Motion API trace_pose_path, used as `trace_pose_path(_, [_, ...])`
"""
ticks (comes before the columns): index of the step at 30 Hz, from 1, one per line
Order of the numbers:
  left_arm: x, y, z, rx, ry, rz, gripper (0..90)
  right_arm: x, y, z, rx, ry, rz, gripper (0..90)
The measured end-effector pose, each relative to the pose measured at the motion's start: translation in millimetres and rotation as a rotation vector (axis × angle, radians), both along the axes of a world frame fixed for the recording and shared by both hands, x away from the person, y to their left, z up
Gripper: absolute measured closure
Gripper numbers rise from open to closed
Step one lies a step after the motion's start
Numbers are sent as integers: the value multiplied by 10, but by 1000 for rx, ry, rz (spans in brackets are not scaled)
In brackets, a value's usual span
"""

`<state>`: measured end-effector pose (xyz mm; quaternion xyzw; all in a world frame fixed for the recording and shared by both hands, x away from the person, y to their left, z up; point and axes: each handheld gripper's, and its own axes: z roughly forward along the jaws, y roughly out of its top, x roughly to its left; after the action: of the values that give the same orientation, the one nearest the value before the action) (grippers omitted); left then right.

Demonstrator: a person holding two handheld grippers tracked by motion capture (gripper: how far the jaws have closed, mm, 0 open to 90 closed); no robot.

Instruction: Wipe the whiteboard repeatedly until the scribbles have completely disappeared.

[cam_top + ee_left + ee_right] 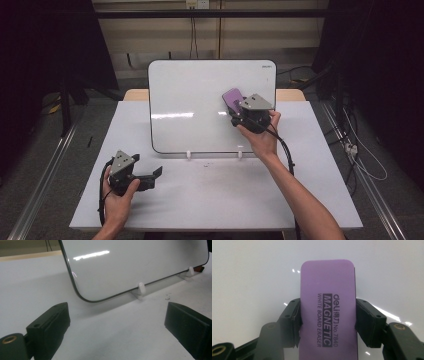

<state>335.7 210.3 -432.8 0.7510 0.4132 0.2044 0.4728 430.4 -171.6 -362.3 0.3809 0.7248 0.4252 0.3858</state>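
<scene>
Right gripper view: purple eraser (328, 312) is clamped between the right gripper (328, 320) jaws at its long edges, w/ printed back facing the camera and the whiteboard (249, 272) surface right behind it. High view: eraser (233, 100) is held at the right part of the upright whiteboard (200, 100), which is propped on small white feet (189, 154) on the table (210, 195). Whether the felt is actually touching can't be told. Board looks already clean where seen.

For a good wipe, felt face should be kept flat to the board, pressure light & even so the propped board isn't tipped back, strokes overlapped. Grip should be kept firm; eraser mustn't twist.

Left gripper (145, 177) is parked low near the table's left front, jaws wide apart, nothing between them; could be used to steady the board edge if needed.
</scene>
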Motion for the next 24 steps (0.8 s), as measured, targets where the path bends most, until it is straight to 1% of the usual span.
trace_pose_path(5, [-7,20,2,-4,0,3,60,-121,-83,-13,70,7,16,418])
trace_pose_path(9, [-5,28,6,-4,0,3,60,-198,-136,-36,114,20,29,418])
trace_pose_path(12, [-2,16,7,-4,-1,1,59,-241,-166,-77,113,18,32,418])
trace_pose_path(14, [3,9,8,-3,-2,4,59,-267,-186,-96,121,20,30,418])
trace_pose_path(16, [4,1,8,-8,-2,2,59,-300,-207,-115,139,26,35,418])
trace_pose_path(21, [-11,-19,26,-24,-10,-2,57,-407,-243,-174,155,34,49,418])
trace_pose_path(22, [-15,-24,29,-28,-13,-1,56,-425,-248,-176,152,31,50,418])
trace_pose_path(24, [-22,-26,37,-27,-15,-2,54,-450,-270,-168,165,29,50,418])
